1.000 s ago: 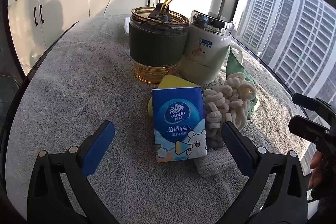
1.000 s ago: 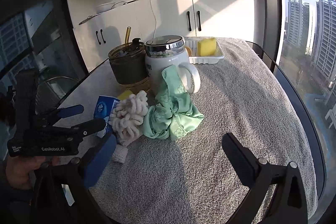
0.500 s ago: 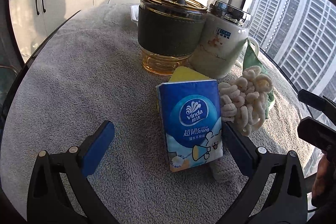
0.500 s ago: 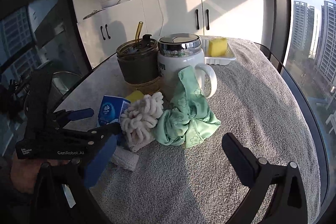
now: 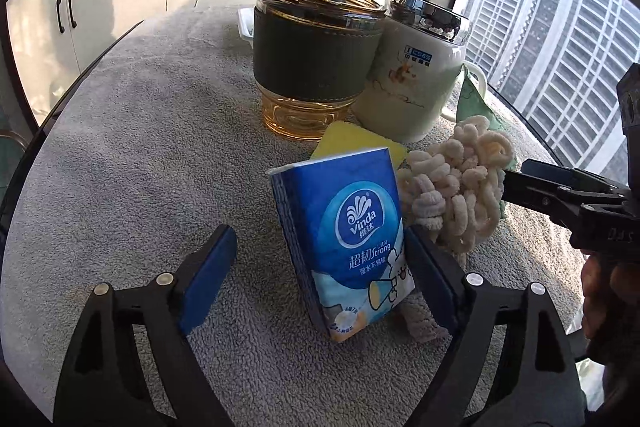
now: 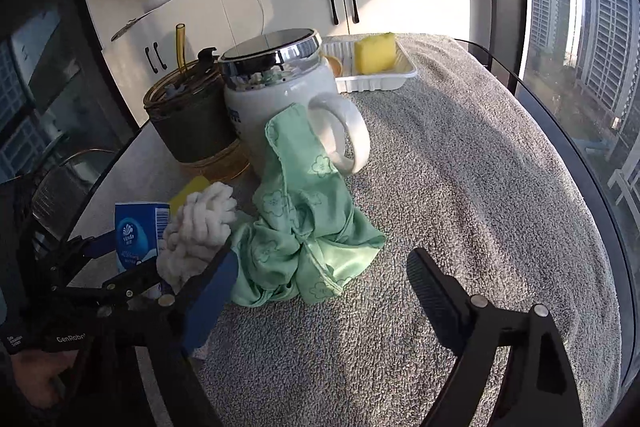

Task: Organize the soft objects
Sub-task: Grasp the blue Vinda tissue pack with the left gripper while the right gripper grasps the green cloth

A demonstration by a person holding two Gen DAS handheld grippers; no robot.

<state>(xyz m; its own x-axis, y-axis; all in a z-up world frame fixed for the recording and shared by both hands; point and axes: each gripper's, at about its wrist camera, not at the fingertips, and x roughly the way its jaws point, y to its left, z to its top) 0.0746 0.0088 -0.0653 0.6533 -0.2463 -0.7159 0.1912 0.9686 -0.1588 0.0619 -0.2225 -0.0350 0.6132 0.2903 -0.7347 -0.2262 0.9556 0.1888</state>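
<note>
A blue Vinda tissue pack (image 5: pixel 352 251) stands tilted between the fingers of my open left gripper (image 5: pixel 320 267), against the right finger; it also shows in the right wrist view (image 6: pixel 134 239). A cream chenille cloth (image 5: pixel 460 187) lies just to its right, with a yellow sponge (image 5: pixel 352 143) behind. A green cloth (image 6: pixel 300 227) leans on the white mug (image 6: pixel 288 107). My right gripper (image 6: pixel 320 287) is open and empty, just in front of the green cloth.
A dark glass tumbler with a straw (image 5: pixel 316 55) stands beside the mug. A white tray (image 6: pixel 372 75) holding a yellow sponge (image 6: pixel 374 53) sits at the back. The round table has a grey towel cover (image 6: pixel 480 187) and windows to the right.
My left gripper has moved forward so the tissue pack now stands between its fingers. My right gripper has moved closer to the green cloth.
</note>
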